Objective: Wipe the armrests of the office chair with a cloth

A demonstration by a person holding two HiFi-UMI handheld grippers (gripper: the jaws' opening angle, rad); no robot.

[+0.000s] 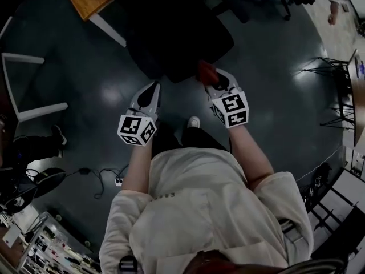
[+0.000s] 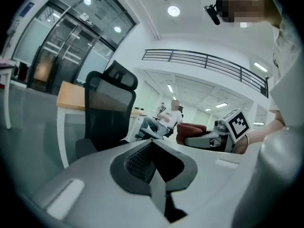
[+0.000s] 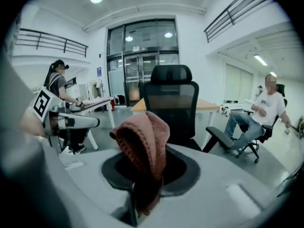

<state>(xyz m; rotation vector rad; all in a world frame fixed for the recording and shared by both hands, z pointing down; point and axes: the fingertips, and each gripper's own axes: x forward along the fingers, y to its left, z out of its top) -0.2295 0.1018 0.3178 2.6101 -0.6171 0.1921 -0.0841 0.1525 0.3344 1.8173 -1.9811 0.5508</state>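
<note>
Here the right gripper (image 1: pixel 212 80) pinches a red-brown cloth (image 3: pixel 142 141) by the office chair (image 1: pixel 177 33); the left gripper (image 1: pixel 154 88) is pressed together.

Left gripper (image 2: pixel 154 163) had its jaws pressed together, nothing between them. Past them at left stood a black office chair (image 2: pixel 110 110), headrest up, with a wood-topped table (image 2: pixel 71 96) behind it. At right the right gripper (image 2: pixel 194 140) carried a red cloth (image 2: pixel 190 128); a seated person (image 2: pixel 166 118) showed farther back under a railed balcony (image 2: pixel 204 61).

Head view dim, gripper views fisheye, bright
</note>
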